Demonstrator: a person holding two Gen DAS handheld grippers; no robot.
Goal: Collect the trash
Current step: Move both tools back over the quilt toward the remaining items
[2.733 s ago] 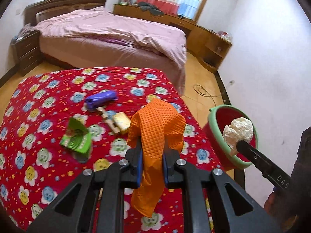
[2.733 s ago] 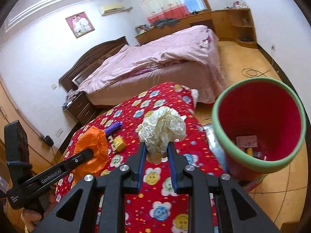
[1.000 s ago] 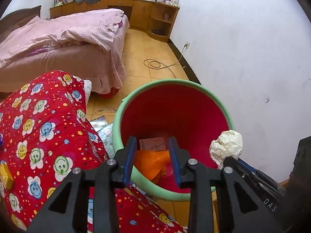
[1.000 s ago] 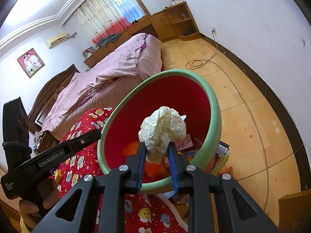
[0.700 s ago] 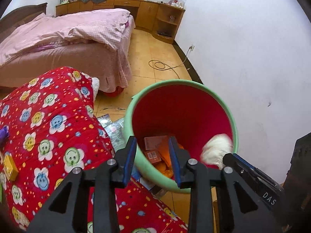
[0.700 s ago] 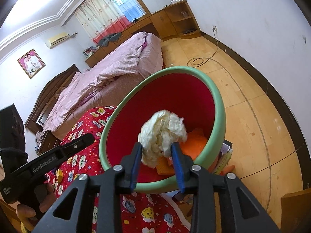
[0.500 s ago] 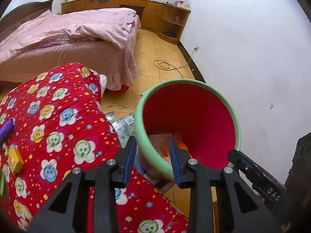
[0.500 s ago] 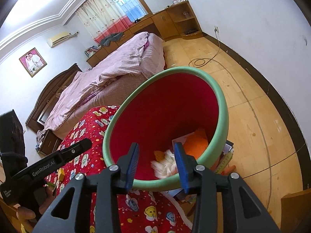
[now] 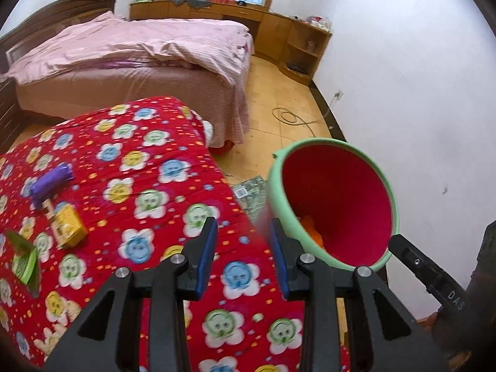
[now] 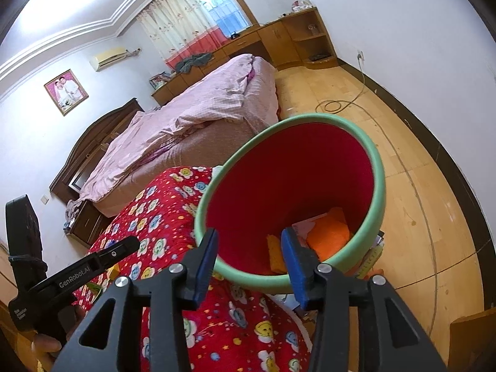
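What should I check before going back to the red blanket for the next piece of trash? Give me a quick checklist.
1. Left gripper empty, jaws apart: ok.
2. Right gripper empty, its jaws having just been opening, nothing between them: ok.
3. Orange cloth inside the bin: ok.
4. Crumpled paper ball inside the bin: cannot tell, not visible now.
5. Trash left on the blanket: not ok; purple wrapper, yellow box and green packet lie there.
6. Bin upright beside the blanket: ok.
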